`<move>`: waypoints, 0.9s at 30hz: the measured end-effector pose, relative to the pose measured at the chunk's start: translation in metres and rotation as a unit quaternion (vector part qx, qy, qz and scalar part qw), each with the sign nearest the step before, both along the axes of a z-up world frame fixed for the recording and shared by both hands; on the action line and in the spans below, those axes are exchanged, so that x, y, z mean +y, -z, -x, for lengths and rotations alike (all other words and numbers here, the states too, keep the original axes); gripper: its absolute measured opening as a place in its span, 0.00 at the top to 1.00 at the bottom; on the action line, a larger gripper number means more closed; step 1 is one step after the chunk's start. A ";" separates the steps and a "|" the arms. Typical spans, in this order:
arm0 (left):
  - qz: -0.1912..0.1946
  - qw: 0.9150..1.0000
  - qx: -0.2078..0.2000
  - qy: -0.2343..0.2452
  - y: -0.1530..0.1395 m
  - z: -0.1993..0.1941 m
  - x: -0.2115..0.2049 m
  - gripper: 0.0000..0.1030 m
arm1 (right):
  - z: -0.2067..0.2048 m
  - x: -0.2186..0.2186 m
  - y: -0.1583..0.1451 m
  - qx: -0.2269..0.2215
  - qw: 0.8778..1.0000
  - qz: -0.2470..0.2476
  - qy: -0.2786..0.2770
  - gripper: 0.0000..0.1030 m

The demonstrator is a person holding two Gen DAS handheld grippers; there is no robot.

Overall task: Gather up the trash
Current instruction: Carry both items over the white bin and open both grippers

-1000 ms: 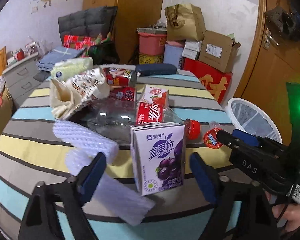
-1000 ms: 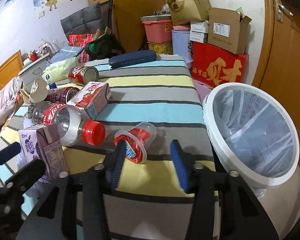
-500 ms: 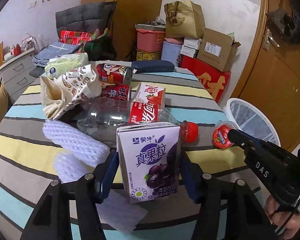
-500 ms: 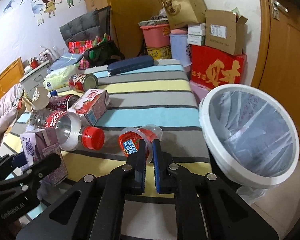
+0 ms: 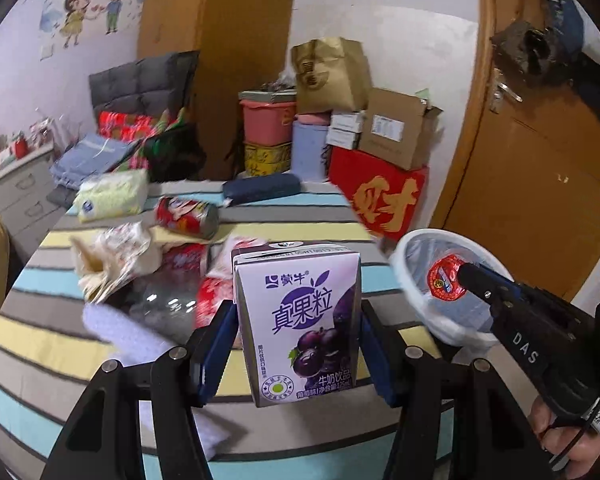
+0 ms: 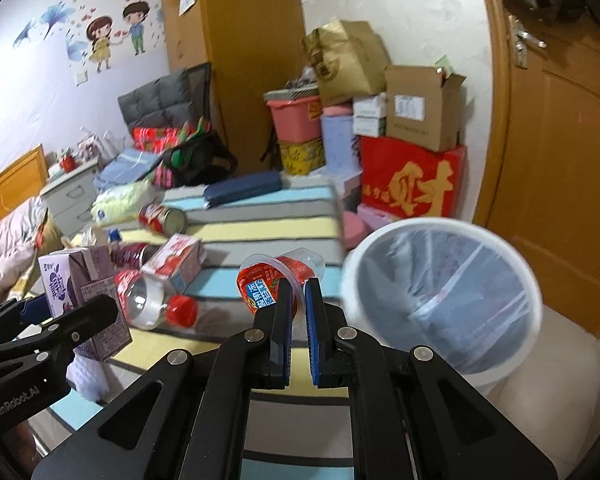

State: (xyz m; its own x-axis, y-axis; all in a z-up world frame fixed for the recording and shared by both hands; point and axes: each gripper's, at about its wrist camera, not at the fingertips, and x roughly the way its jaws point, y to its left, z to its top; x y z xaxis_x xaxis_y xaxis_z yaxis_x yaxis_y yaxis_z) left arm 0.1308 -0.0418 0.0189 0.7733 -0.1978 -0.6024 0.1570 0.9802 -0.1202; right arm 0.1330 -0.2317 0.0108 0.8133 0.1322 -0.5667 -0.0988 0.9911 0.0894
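Both lifted off the table: left gripper [image 5: 296,344] clamps the purple carton [image 5: 300,320], right gripper [image 6: 298,308] pinches the cup [image 6: 268,284] beside the bin rim [image 6: 440,226].

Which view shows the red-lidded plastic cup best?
The right wrist view: the red-lidded plastic cup lies close ahead, its lid print and clear body visible, rim pinched in the right gripper. The left wrist view shows only its small red lid at that gripper's tip, against the white bin.

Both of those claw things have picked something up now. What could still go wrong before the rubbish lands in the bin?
The right gripper pinches only the thin rim of the plastic cup, so it might slip out short of the white bin. The left gripper squeezes the purple milk carton; leftover drink could squirt onto the striped tablecloth.
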 end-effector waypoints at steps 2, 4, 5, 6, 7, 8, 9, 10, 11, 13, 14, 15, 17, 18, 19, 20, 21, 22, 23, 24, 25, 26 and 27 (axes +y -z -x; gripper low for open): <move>-0.004 1.000 -0.005 0.015 -0.006 -0.004 -0.017 0.42 | 0.001 -0.010 -0.004 -0.007 1.000 -0.003 0.011 0.93; -0.005 1.000 -0.006 0.028 -0.010 -0.008 -0.033 0.42 | -0.001 -0.024 -0.008 -0.014 1.000 -0.002 0.021 0.93; -0.004 0.999 -0.005 0.042 -0.011 -0.011 -0.045 0.42 | 0.000 -0.030 -0.009 -0.015 1.000 -0.002 0.026 0.93; -0.002 0.999 -0.004 0.048 -0.013 -0.013 -0.053 0.42 | -0.002 -0.039 -0.010 -0.016 0.999 -0.001 0.034 0.93; -0.001 0.998 -0.005 0.057 -0.014 -0.016 -0.063 0.42 | -0.002 -0.045 -0.011 -0.016 0.999 0.000 0.039 0.93; -0.003 0.998 -0.008 0.068 -0.016 -0.018 -0.074 0.42 | -0.003 -0.053 -0.011 -0.016 0.999 -0.001 0.047 0.93; -0.003 0.997 -0.010 0.076 -0.017 -0.019 -0.083 0.42 | -0.002 -0.059 -0.012 -0.015 0.999 0.000 0.052 0.93; -0.003 0.997 -0.010 0.082 -0.018 -0.022 -0.092 0.42 | -0.001 -0.065 -0.012 -0.015 0.998 0.001 0.057 0.93; -0.003 0.996 -0.009 0.092 -0.018 -0.024 -0.101 0.42 | -0.002 -0.073 -0.012 -0.013 0.998 0.000 0.064 0.93; -0.002 0.994 -0.006 0.107 -0.018 -0.031 -0.120 0.42 | -0.001 -0.082 -0.012 -0.011 0.997 0.005 0.073 0.93; -0.004 0.994 -0.004 0.112 -0.017 -0.033 -0.126 0.42 | -0.002 -0.087 -0.011 -0.008 0.997 0.006 0.078 0.93; -0.004 0.993 -0.002 0.117 -0.016 -0.034 -0.134 0.42 | -0.001 -0.092 -0.011 -0.006 0.997 0.005 0.083 0.93; -0.004 0.991 0.007 0.131 -0.011 -0.040 -0.148 0.42 | -0.004 -0.101 -0.008 0.003 0.996 -0.002 0.087 0.93; -0.004 0.991 0.010 0.136 -0.009 -0.043 -0.154 0.42 | -0.006 -0.106 -0.006 0.009 0.996 -0.005 0.091 0.93; -0.004 0.990 0.013 0.137 -0.007 -0.045 -0.158 0.42 | -0.005 -0.110 -0.006 0.010 0.996 -0.006 0.093 0.93; -0.008 0.990 0.019 0.140 -0.003 -0.049 -0.165 0.42 | -0.006 -0.112 -0.003 0.014 0.995 -0.004 0.095 0.93; -0.009 0.989 0.021 0.145 -0.001 -0.051 -0.171 0.42 | -0.007 -0.116 0.000 0.019 0.995 -0.004 0.099 0.93; -0.009 0.989 0.024 0.147 0.003 -0.054 -0.173 0.42 | -0.008 -0.119 0.002 0.024 0.995 -0.003 0.101 0.93; -0.011 0.988 0.031 0.149 0.008 -0.058 -0.178 0.42 | -0.009 -0.122 0.003 0.027 0.995 -0.004 0.099 0.93; -0.011 0.988 0.036 0.152 0.011 -0.061 -0.181 0.42 | -0.010 -0.123 0.006 0.033 0.995 -0.003 0.096 0.93; -0.010 0.987 0.041 0.153 0.015 -0.064 -0.184 0.42 | -0.012 -0.125 0.009 0.039 0.994 -0.001 0.099 0.93; -0.011 0.987 0.047 0.156 0.019 -0.067 -0.188 0.42 | -0.014 -0.127 0.011 0.043 0.994 0.001 0.099 0.93; -0.014 0.986 0.050 0.159 0.023 -0.069 -0.191 0.42 | -0.017 -0.128 0.015 0.049 0.994 0.003 0.095 0.93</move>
State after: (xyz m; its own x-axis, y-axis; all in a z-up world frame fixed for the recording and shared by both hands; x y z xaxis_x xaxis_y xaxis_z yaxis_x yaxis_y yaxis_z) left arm 0.1995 -0.2331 -0.0037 0.6109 -0.4026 -0.6817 0.4453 0.8867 -0.1246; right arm 0.1495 -0.3596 -0.0040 0.7640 -0.0226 -0.6448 0.0994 0.9916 0.0830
